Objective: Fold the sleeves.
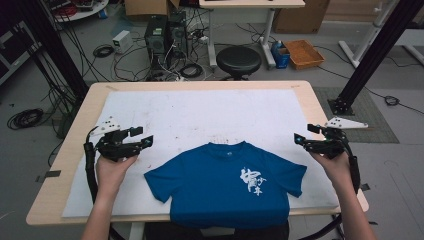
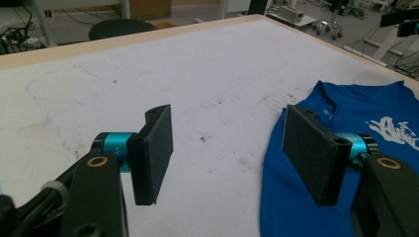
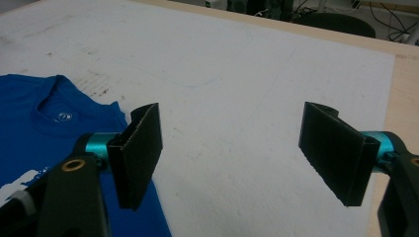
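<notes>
One blue T-shirt (image 1: pixel 227 185) flat at table's (image 1: pixel 200 86) near edge, hem overhanging. Your two grippers: left gripper (image 1: pixel 142 137) near left edge, right gripper (image 1: pixel 302 136) near right edge, both spread wide, empty.

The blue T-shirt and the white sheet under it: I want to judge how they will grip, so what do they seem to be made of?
The blue T-shirt looks like soft knit fabric, probably cotton, matte; it lies limp with small wrinkles and carries a white print. The white sheet looks like a thin matte mat or paper, flat and stained with dark marks; which one is hard to tell. The table edge looks like light wood laminate.
</notes>
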`<state>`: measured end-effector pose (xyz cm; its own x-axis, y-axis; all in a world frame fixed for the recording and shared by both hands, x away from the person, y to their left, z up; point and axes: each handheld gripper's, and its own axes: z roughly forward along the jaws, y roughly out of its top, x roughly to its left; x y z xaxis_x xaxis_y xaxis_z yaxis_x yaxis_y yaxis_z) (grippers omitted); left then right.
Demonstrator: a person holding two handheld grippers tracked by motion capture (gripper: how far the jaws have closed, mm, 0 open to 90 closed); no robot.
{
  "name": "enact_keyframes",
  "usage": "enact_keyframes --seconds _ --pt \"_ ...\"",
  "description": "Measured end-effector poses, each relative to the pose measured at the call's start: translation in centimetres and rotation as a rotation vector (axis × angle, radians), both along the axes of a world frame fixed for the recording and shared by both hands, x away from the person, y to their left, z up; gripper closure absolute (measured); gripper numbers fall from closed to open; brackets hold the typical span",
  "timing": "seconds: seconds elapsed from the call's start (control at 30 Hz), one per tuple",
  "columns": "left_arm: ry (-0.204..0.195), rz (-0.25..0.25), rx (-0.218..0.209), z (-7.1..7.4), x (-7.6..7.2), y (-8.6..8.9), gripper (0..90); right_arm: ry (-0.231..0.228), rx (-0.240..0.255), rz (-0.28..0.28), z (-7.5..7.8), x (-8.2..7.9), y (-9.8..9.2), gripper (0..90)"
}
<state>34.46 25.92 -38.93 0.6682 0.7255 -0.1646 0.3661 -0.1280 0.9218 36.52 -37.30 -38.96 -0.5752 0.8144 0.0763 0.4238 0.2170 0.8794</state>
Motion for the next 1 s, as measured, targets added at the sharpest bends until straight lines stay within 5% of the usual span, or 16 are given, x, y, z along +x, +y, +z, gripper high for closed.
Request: enact_keyframes --seconds 0.4,0.77,0.9,1.0 --pt "0.030 -0.038 0.060 -0.5 -0.3 0.1 36.4 0.006 -0.002 -0.012 -0.1 0.2 -0.2 24.7" --pt "0.046 -0.056 0.060 -1.1 -1.0 0.3 37.4 0.002 -0.008 -0.015 -0.1 0.3 -0.1 24.7" --pt "0.067 -0.077 0.066 -1.7 -1.5 0.8 42.6 0.008 -0.016 -0.016 -0.3 0.4 -0.1 24.7" --pt "0.123 -0.101 0.074 -2.6 -2.0 1.1 47.1 0.013 -0.017 -0.020 -0.4 0.5 -0.2 24.7"
